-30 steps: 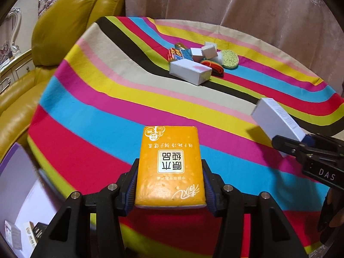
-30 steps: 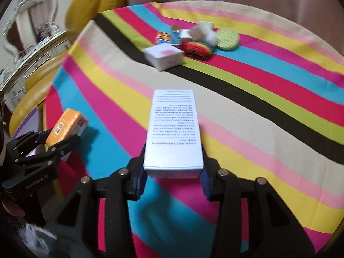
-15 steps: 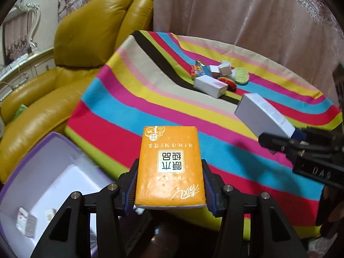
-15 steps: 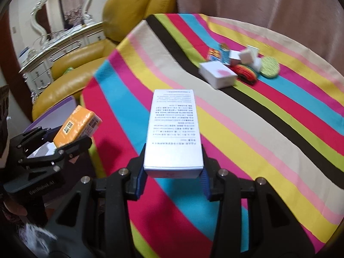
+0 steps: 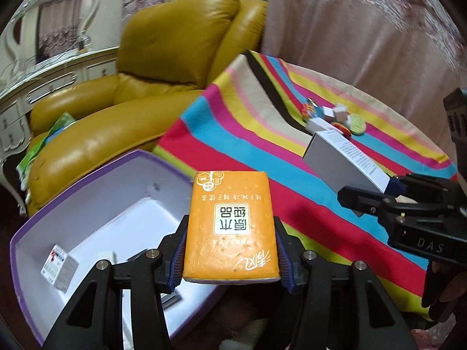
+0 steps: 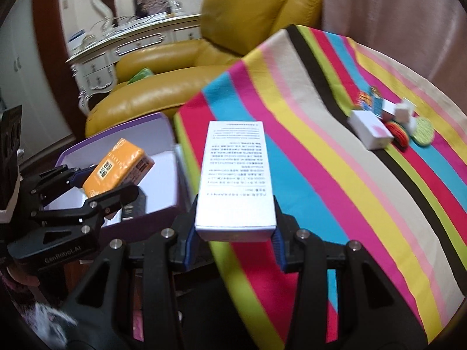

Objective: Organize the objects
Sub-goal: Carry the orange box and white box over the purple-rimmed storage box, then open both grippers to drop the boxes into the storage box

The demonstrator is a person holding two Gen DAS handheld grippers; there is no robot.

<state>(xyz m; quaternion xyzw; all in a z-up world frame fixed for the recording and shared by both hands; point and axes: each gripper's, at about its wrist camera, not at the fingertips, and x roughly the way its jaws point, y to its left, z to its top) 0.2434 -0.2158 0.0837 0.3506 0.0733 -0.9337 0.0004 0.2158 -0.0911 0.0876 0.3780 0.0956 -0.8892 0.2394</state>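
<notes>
My left gripper [image 5: 230,250] is shut on an orange tissue pack [image 5: 230,227], held over the right end of a purple-rimmed white storage box [image 5: 87,186]. In the right wrist view that orange tissue pack [image 6: 116,169] hangs above the box [image 6: 116,131]. My right gripper [image 6: 233,230] is shut on a white box with printed text [image 6: 235,175], held by the striped table's left edge; the same white box [image 5: 341,160] shows at the right of the left wrist view. A few small cartons [image 5: 58,265] lie inside the storage box.
The table wears a striped cloth [image 6: 335,175]. A cluster of small items sits at its far side: a white carton [image 6: 370,131], a green round pad [image 6: 423,131], small cubes and colourful packs. A yellow leather armchair [image 5: 146,87] stands behind the storage box, a white console beyond.
Both grippers have swung left off the table with their loads. The storage box and armchair have come into view, and the orange pack now hangs over the box.
</notes>
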